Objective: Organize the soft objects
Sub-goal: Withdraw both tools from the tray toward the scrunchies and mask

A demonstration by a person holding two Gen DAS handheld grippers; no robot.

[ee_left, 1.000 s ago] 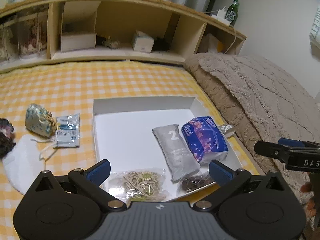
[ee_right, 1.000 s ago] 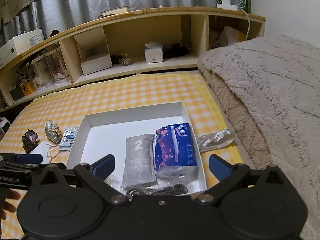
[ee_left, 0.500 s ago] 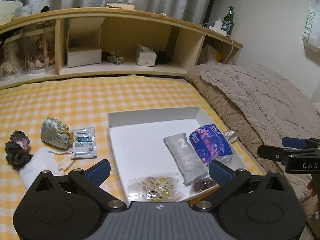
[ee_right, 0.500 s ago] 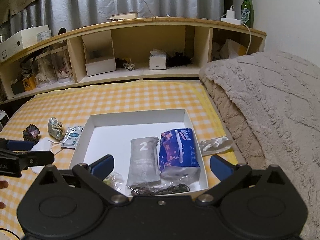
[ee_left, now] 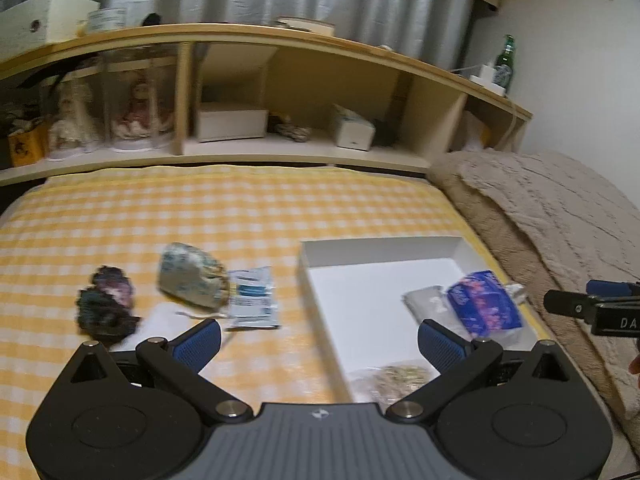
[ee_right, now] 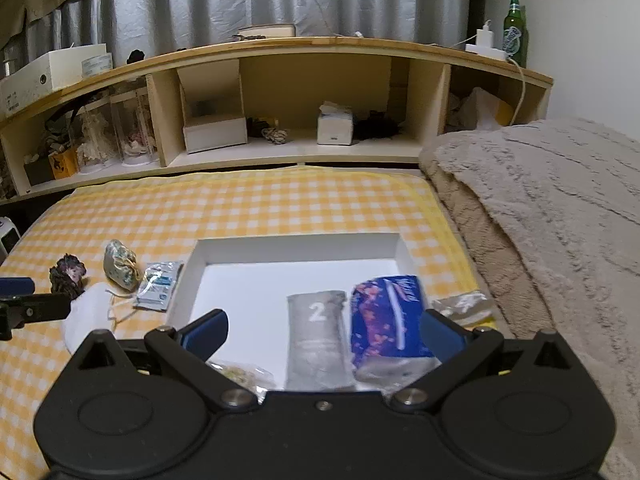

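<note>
A: Where do the loose soft bits lie vs the grippers?

B: All on the bed (ee_right: pixel 280 204), on the yellow check cover, left of the white box (ee_right: pixel 296 246). Floral pouch (ee_left: pixel 192 280) sits ahead-left of the left gripper (ee_left: pixel 318 338), w/ the blue-print sachet (ee_left: pixel 252 298) just beside it on the box side. Dark scrunchie (ee_left: pixel 106 306) is further left, and a white pad (ee_right: pixel 90 318) lies nearest the operator, partly hidden behind the left gripper's finger in its own view.

A: Which one's nearer?

B: Left gripper, clearly. Right gripper (ee_right: pixel 322 334) hangs over the box's near end, pointing at the grey "2" pack (ee_right: pixel 318 338) and the purple tissue pack (ee_right: pixel 388 322), which are already inside. A clear bag of beige stuff (ee_left: pixel 394 378) is in the near corner too.

A: Long axes?

B: Sachet runs roughly away from the camera, slightly tilted; the pouch lies diagonal. View's blurred, so not more exact than that.

A: Jaws?

B: Both sets spread wide, nothing between them on either gripper.

A: Pose?

B: Left gripper is held well above the bed, aimed fwd and slightly down, its midline falling between sachet and box wall. Probably needs to swing left and drop to reach the sachet or pouch. One crinkly clear wrapper (ee_right: pixel 462 306) also sits outside the box on the right, by the beige blanket (ee_right: pixel 552 216); that one's the right gripper's side.
</note>
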